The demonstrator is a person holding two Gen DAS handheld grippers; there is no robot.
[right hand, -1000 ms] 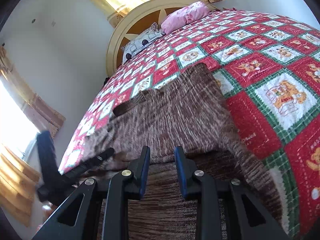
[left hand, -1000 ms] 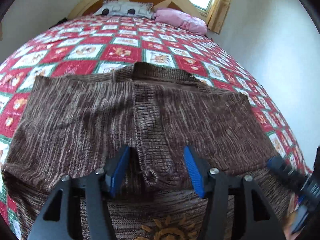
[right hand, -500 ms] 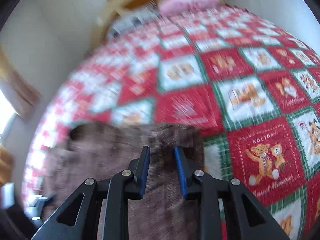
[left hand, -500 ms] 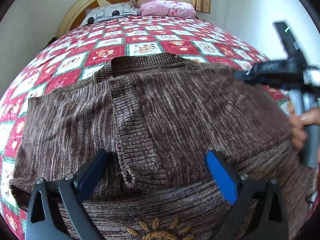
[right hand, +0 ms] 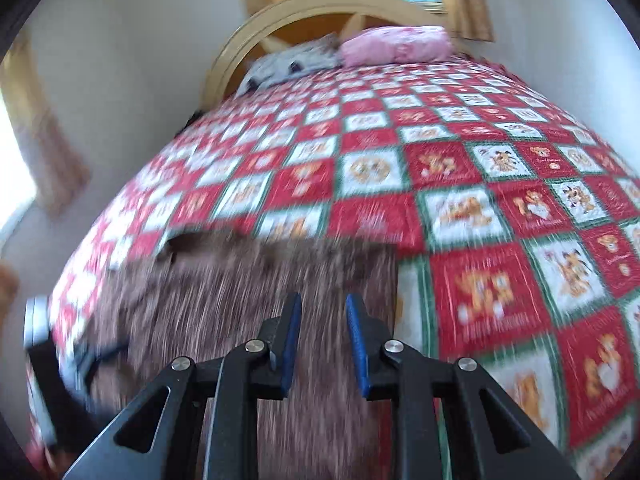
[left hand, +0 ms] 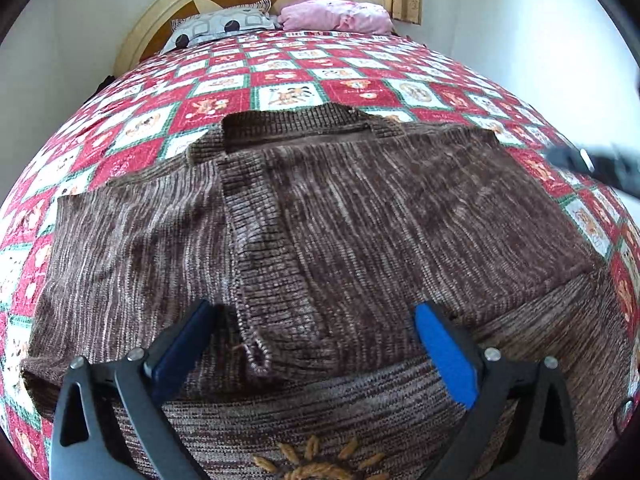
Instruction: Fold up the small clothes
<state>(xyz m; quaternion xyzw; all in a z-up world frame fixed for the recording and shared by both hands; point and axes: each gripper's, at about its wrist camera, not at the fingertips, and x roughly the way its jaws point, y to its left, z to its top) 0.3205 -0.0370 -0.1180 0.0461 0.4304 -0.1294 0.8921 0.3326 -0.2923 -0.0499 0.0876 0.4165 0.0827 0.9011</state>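
A brown knit cardigan (left hand: 320,232) lies flat on the bed's red-and-green checked quilt (left hand: 280,80), collar toward the headboard, both sleeves folded across its front, its long axis running away from the cameras. The left gripper (left hand: 312,344) hovers over the near, hem end with its jaws spread wide and nothing between them; the ribbed button band with its loop lies just ahead of the left blue pad. The right gripper (right hand: 322,340) sits over the cardigan's right edge, jaws a narrow gap apart and empty. The left gripper looks nearer the hem. Quilt squares carry small lettering, too blurred to read.
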